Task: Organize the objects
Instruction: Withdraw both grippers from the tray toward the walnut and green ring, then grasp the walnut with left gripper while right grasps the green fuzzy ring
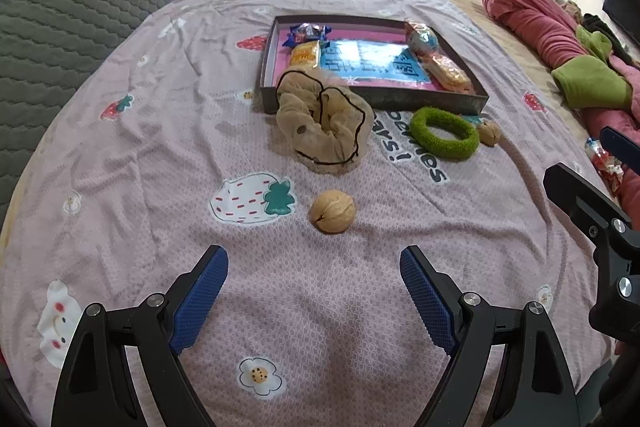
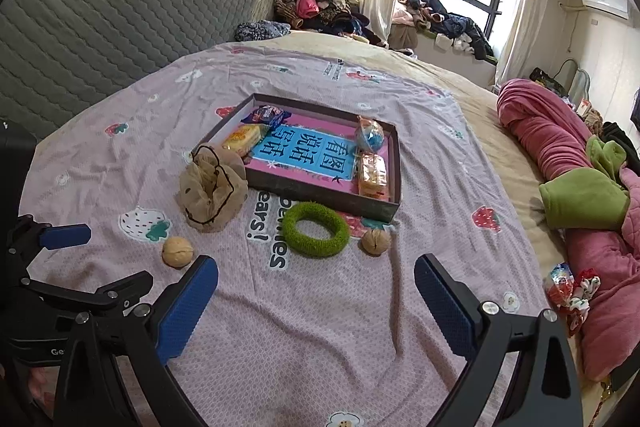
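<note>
A shallow rectangular tray [image 2: 394, 163] lies on the pink patterned sheet [image 1: 120, 163], its long axis running left to right in the left wrist view. Near its front wall lie a gauzy beige scrunchie [image 1: 324, 123], a fuzzy green ring [image 1: 444, 133] and two ridged walnuts [image 1: 333, 211] [image 1: 489, 133]. The left gripper [image 1: 314, 267] and right gripper [image 2: 316, 273] gape wide, grasping nothing.

left tongs [image 1: 314, 281] agape, empty | right tongs [image 2: 316, 289] agape, empty

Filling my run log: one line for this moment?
left gripper open | right gripper open | walnut on sheet | nothing held
</note>
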Demonstrator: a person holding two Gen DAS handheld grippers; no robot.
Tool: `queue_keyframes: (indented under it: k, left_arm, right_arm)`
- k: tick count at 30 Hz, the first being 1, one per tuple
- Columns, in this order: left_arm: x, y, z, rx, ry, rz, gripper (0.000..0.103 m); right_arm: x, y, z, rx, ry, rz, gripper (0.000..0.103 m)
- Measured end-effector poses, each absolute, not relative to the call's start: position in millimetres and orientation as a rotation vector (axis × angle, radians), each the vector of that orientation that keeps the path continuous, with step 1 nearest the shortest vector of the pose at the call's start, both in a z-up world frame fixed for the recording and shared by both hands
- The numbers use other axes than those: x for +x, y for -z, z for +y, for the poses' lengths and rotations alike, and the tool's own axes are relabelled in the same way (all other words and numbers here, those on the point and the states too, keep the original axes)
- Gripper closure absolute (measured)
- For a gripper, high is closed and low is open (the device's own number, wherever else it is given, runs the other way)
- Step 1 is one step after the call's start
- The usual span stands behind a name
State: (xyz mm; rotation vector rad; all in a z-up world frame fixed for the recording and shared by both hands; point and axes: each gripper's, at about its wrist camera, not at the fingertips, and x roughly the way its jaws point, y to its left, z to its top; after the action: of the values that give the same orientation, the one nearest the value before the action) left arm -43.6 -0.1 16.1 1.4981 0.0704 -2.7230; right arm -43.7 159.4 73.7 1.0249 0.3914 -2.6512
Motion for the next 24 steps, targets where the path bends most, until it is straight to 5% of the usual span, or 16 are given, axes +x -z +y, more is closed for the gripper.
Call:
queue_keyframes:
  k: [24]
  left_arm:
    - [-71,16,-3,1.571,2.679,0.093,0.014]
  right_arm:
    - [-81,-36,148,1.141,2.571,0.469,0.004]
